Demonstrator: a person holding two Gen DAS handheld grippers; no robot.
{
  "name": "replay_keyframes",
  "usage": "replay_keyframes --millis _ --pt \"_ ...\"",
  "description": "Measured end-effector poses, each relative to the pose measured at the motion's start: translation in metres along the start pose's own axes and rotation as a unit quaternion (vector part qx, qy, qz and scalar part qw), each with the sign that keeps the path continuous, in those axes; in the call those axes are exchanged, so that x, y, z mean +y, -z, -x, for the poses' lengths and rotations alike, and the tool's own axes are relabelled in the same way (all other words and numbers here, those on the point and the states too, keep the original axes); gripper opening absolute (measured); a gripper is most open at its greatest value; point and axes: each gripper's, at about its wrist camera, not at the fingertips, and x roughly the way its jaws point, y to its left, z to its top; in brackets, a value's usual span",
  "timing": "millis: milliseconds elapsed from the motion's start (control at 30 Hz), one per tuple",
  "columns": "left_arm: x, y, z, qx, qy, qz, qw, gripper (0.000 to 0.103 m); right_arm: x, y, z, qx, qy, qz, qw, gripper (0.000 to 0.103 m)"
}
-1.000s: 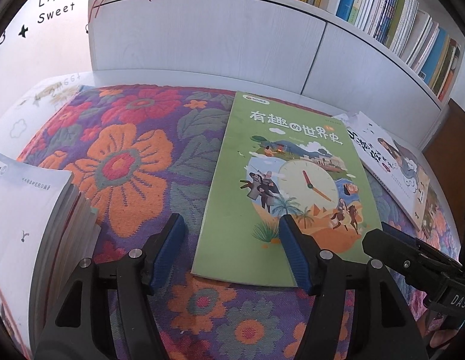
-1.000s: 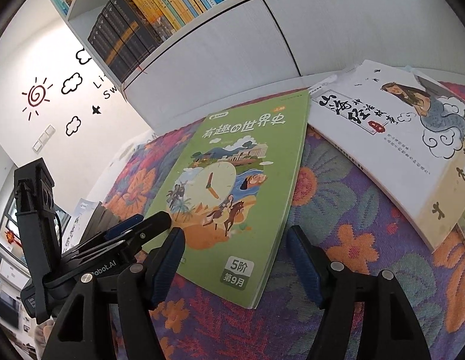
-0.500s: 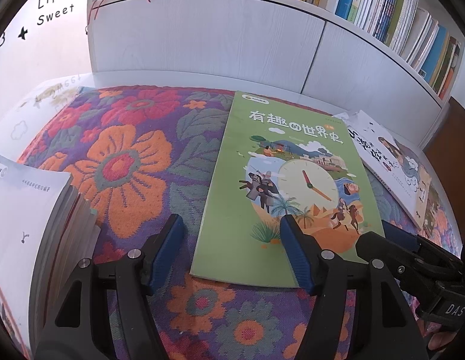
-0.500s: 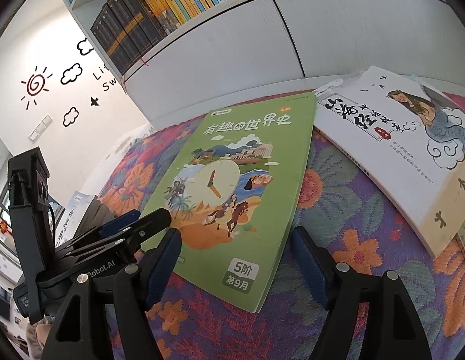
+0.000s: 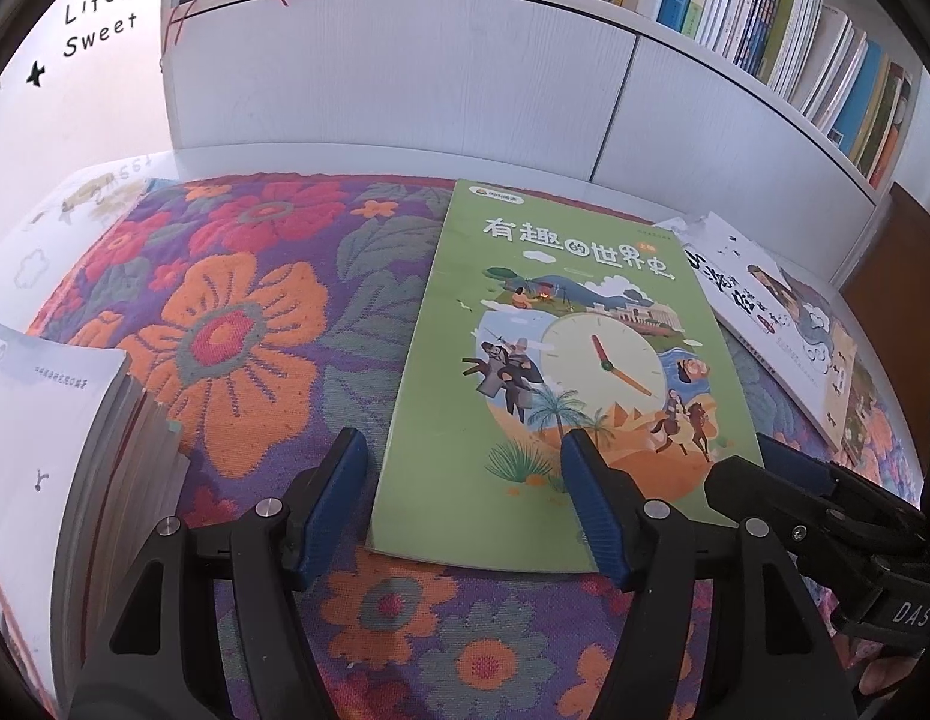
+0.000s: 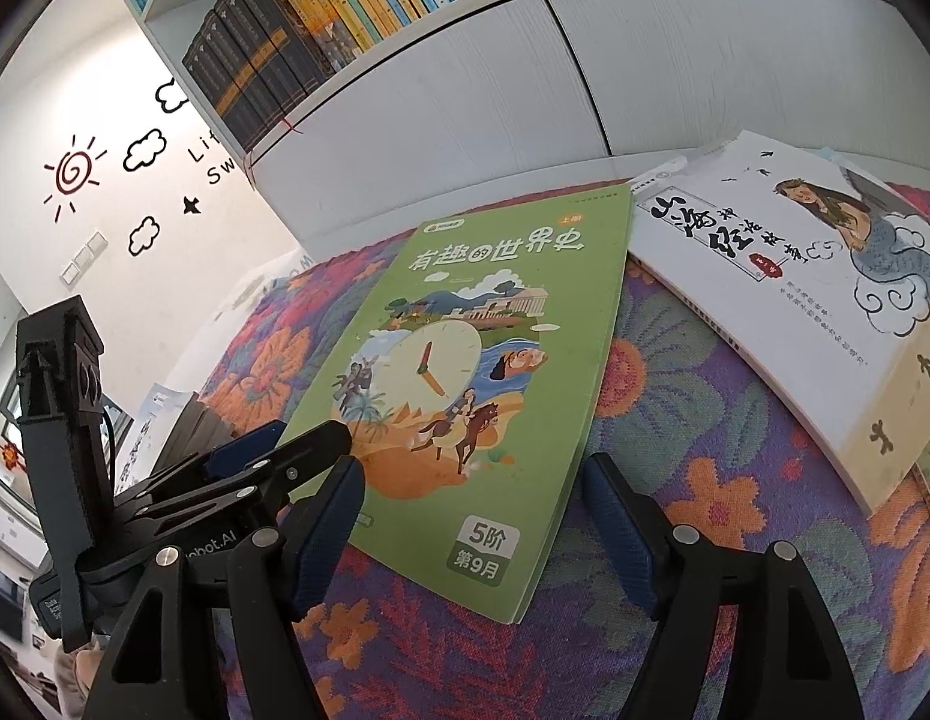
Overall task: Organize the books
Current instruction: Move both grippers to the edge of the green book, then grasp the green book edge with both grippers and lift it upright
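**Books on the floral table, sorting barely begun**

Shelving comes first by size: a white bookcase stands behind the green book, its upper shelf packed with upright spines, its lower front plain painted panels with a faint wood grain. Below it the table is covered by a thick woven cloth, nubbly in texture, patterned with large orange and red flowers on purple.

The green book, a thin, flexible paperback with a matte cover showing a clock and riders, lies flat on that cloth, its near edge toward both grippers. To its right, almost touching its far corner, lies a thicker white book with ink-brush lettering. To the green book's left, well apart, a chunky white stack of books shows its layered page edges.

Judging by this, one pile exists and at least two books remain loose, so most of the tidying is left.

The left gripper hangs over the green book's near left corner, jaws parted and holding nothing. The right gripper straddles the near right corner, likewise open and empty, its blue ribbed pads clear of the cover
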Motion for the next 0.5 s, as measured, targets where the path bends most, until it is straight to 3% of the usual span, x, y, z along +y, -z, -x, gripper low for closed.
replay_keyframes --millis 500 --pt "-0.0003 0.0003 -0.0008 0.001 -0.002 -0.002 1.0000 0.067 0.0001 0.0017 0.0011 0.000 -0.003 0.000 1.000 0.075"
